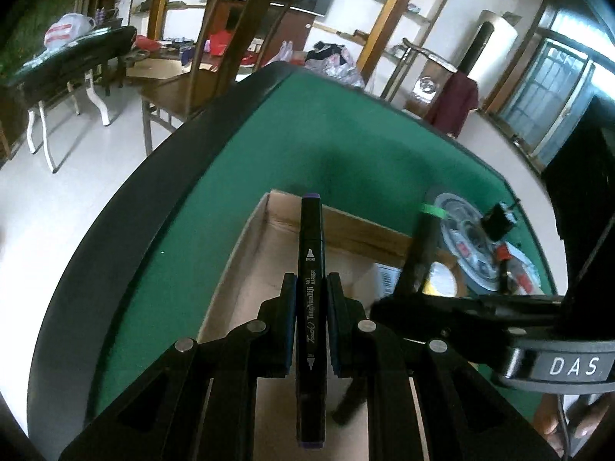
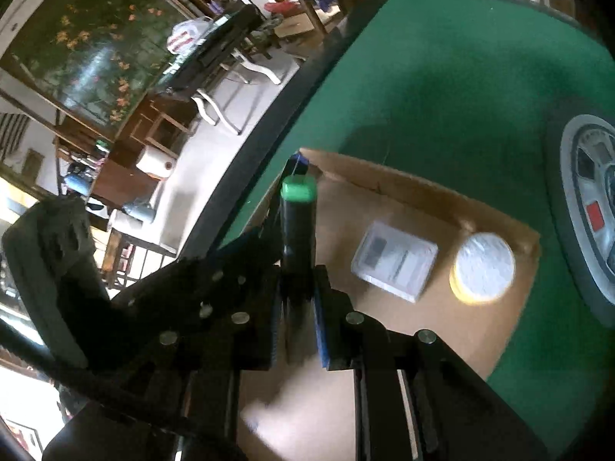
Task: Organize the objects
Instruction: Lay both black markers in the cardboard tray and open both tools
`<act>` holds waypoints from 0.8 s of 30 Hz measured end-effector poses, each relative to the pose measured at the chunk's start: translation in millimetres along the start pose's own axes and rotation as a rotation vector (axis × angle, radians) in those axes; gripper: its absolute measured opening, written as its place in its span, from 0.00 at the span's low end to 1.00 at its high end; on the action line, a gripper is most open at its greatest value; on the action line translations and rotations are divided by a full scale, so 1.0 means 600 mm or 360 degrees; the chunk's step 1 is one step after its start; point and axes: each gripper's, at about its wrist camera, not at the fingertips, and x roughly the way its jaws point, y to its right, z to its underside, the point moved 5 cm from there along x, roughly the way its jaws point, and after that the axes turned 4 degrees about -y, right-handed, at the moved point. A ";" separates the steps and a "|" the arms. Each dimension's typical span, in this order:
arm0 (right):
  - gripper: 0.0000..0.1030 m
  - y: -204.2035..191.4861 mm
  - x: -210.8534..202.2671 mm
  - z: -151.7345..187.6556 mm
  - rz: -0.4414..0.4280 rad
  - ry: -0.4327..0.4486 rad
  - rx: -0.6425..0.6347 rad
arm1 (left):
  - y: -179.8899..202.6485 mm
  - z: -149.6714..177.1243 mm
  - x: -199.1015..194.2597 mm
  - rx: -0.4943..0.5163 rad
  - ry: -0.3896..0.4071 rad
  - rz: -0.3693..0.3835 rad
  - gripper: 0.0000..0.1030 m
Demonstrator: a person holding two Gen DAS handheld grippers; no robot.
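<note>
We take this for a lived-in home, a cluttered living or dining room. The green felt surface with a raised black rim (image 1: pixel 215 115) looks like a game table. Beyond it we note a dark wooden high-backed chair (image 1: pixel 215 57), a black-topped folding table on white legs (image 1: pixel 69 61) carrying a filled white plastic bag (image 1: pixel 67 29), and pale wall shelving on slanted wooden uprights (image 1: pixel 392 11). A maroon garment (image 1: pixel 455 101) hangs over a rack beside a barred window (image 1: pixel 553 88). From the right wrist view we see a large framed painting of orange flowers on dark green (image 2: pixel 92 50) on the wall. The floor is pale and glossy (image 1: pixel 77 199).
</note>
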 end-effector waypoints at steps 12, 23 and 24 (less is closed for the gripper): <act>0.14 0.025 0.029 -0.021 0.0105 -0.0035 0.0138 | -0.036 -0.007 0.015 -0.0112 -0.0030 0.0002 0.25; 0.36 0.071 -0.108 0.019 0.0145 0.0209 0.0165 | 0.016 0.011 -0.076 -0.0080 0.0008 0.0051 0.51; 0.40 0.080 -0.125 0.029 0.0165 0.0237 0.0162 | 0.030 0.016 -0.093 -0.0082 0.0018 0.0096 0.52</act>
